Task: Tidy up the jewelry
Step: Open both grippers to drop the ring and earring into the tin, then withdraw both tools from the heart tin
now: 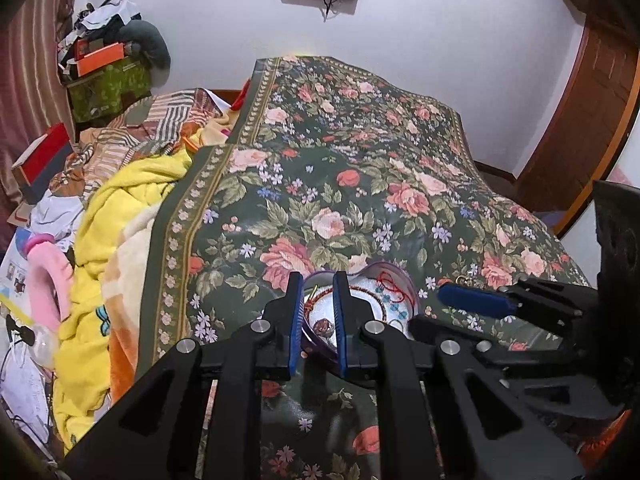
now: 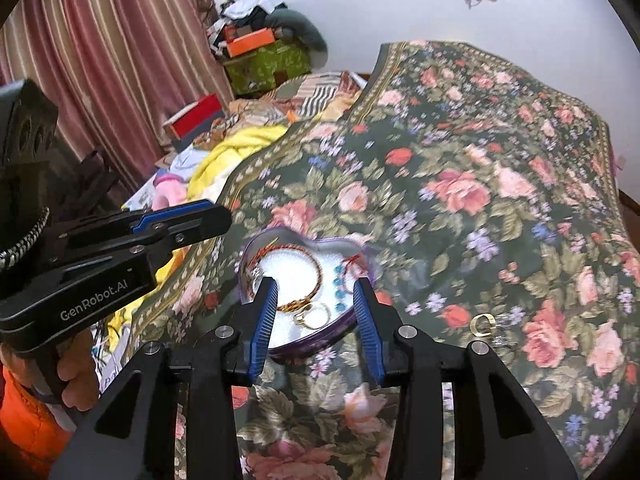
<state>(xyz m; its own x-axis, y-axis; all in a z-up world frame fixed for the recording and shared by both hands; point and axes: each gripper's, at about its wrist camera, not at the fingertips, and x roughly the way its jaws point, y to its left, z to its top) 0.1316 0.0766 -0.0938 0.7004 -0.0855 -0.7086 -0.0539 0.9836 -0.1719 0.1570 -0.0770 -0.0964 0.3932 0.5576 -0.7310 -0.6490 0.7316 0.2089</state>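
A purple heart-shaped tray (image 2: pixel 344 326) lies on the floral bedspread, with a red-and-gold bracelet (image 2: pixel 316 264), a gold ring (image 2: pixel 314 314), blue beads (image 2: pixel 340 282) and a red cord (image 2: pixel 356 260) in it. My right gripper (image 2: pixel 316 284) is open and empty, its fingers straddling the tray's near part. A gold earring (image 2: pixel 482 324) lies on the spread to the tray's right. My left gripper (image 1: pixel 318 280) stands partly open over the tray's (image 1: pixel 408 284) left rim, gripping nothing that I can see. The right gripper shows in the left wrist view (image 1: pixel 476 300).
The floral bedspread (image 1: pixel 340 184) covers the bed. Yellow and pink blankets (image 1: pixel 120 220) pile up at its left edge. Boxes and clothes (image 1: pixel 104 72) are stacked by the curtain (image 2: pixel 100 60). A wooden door (image 1: pixel 588 112) stands at the right.
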